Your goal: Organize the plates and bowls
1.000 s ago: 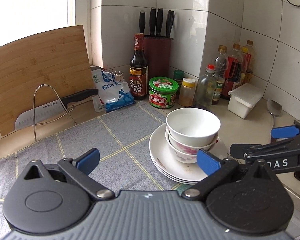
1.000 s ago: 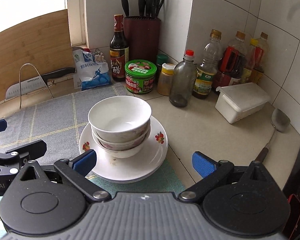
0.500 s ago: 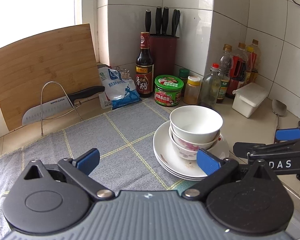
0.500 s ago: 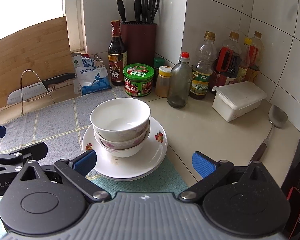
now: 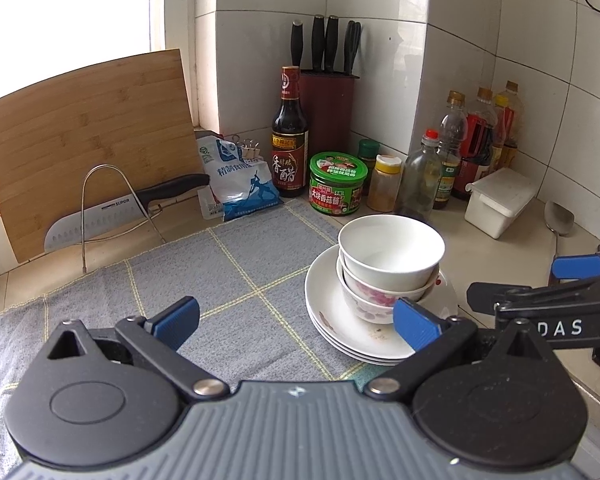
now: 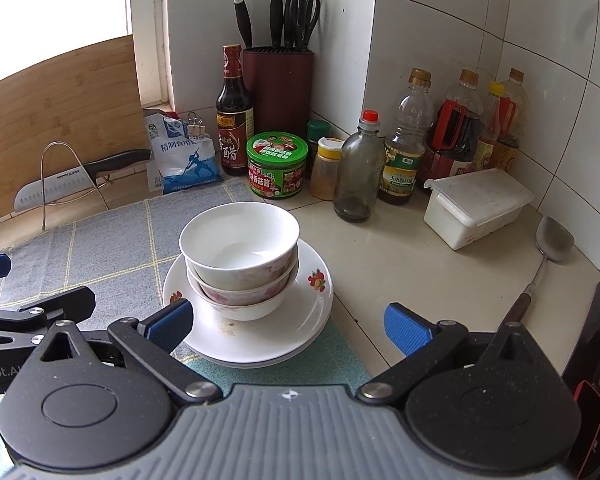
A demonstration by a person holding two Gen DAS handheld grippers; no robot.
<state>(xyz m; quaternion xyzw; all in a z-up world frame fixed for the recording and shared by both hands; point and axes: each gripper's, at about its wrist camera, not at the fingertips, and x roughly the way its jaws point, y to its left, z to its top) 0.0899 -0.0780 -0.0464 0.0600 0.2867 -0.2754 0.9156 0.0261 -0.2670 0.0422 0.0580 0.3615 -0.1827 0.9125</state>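
Left tool (image 5: 296, 320): hanging wide open over the grey cloth (image 5: 236, 272), gripping nothing.
Right tool (image 6: 286, 326): also spread open and empty, hovering just in front of the dishes.
Bowls (image 6: 240, 248): two nested, white one sitting inside a flowered one (image 6: 242, 294), on top of the plates.
Plates (image 6: 300, 320): a small stack, sitting half on the cloth, half on the desk (image 6: 400, 268).
Behind: green tub (image 6: 278, 164), bottles, knife block (image 6: 278, 84) lining up along the tiled wall.
Far left: cutting board (image 5: 88, 136) leaning, a knife (image 5: 112, 212) resting in a wire rack.
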